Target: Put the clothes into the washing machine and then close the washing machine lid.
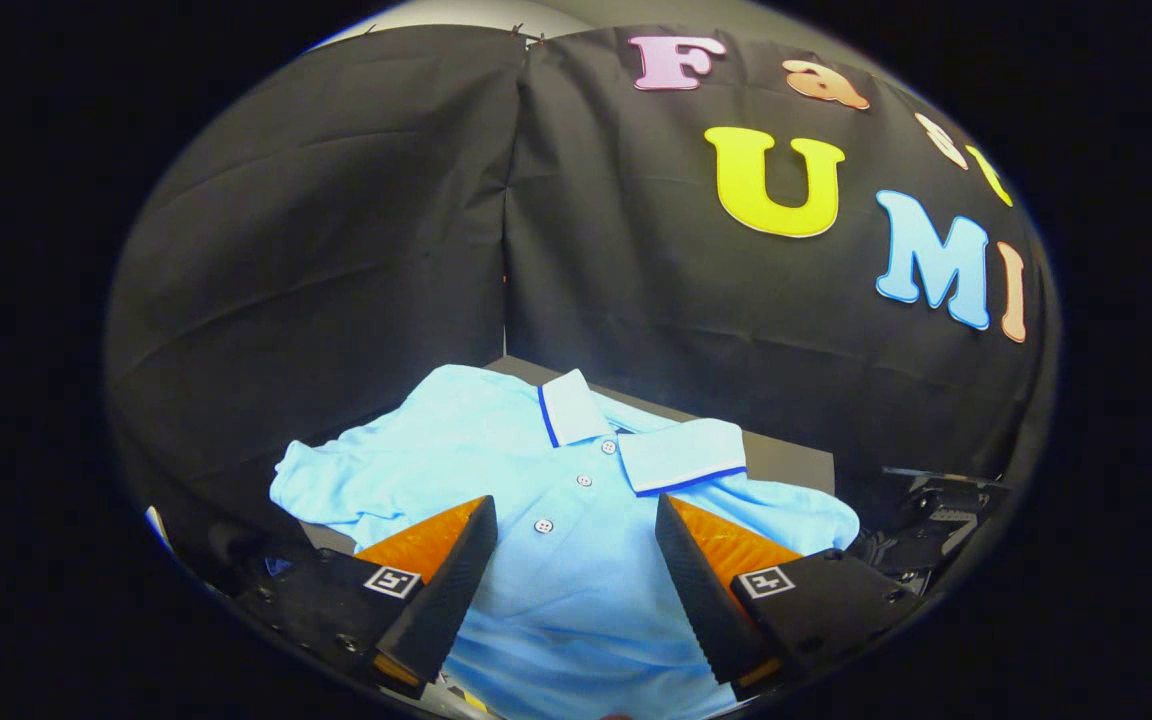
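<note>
A light blue polo shirt (496, 450) with a white, blue-edged collar and a row of buttons lies spread flat on a dark surface. My gripper (576, 515) is open and hovers over the shirt's chest. The button placket runs up through the gap between the two fingers. The collar lies just beyond the fingertips. Neither finger presses on the cloth.
Black cloth walls stand close behind the shirt and meet in a corner straight ahead. The dark table (786, 460) shows as a bare strip to the right of the collar. A black object (936, 510) sits off the shirt's right sleeve.
</note>
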`<move>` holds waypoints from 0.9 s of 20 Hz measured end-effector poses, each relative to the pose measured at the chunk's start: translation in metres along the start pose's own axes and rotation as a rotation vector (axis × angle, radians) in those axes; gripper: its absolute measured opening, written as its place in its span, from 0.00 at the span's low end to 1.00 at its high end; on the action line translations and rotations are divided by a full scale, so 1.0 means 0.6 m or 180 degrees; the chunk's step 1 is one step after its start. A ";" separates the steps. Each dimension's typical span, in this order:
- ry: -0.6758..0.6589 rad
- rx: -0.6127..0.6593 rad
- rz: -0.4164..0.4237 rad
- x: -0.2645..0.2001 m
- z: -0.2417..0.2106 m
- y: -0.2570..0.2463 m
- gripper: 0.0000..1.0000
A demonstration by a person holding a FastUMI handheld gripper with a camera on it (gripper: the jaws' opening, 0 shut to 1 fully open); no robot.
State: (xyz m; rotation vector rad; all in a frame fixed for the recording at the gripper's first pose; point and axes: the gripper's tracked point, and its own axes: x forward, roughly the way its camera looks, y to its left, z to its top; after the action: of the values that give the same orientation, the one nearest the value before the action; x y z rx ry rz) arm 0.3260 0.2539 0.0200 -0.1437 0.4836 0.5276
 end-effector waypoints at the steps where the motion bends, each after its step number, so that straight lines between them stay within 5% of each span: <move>1: 0.0074 -0.0003 0.0018 0.008 -0.006 0.003 0.99; 14: 0.0410 0.0211 0.0163 0.035 -0.030 0.005 0.92; 18: 0.0357 0.0258 0.0210 0.046 -0.024 0.008 0.42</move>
State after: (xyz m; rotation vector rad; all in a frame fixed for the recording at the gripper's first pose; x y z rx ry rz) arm 0.3385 0.2668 -0.0060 -0.0801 0.6200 0.5656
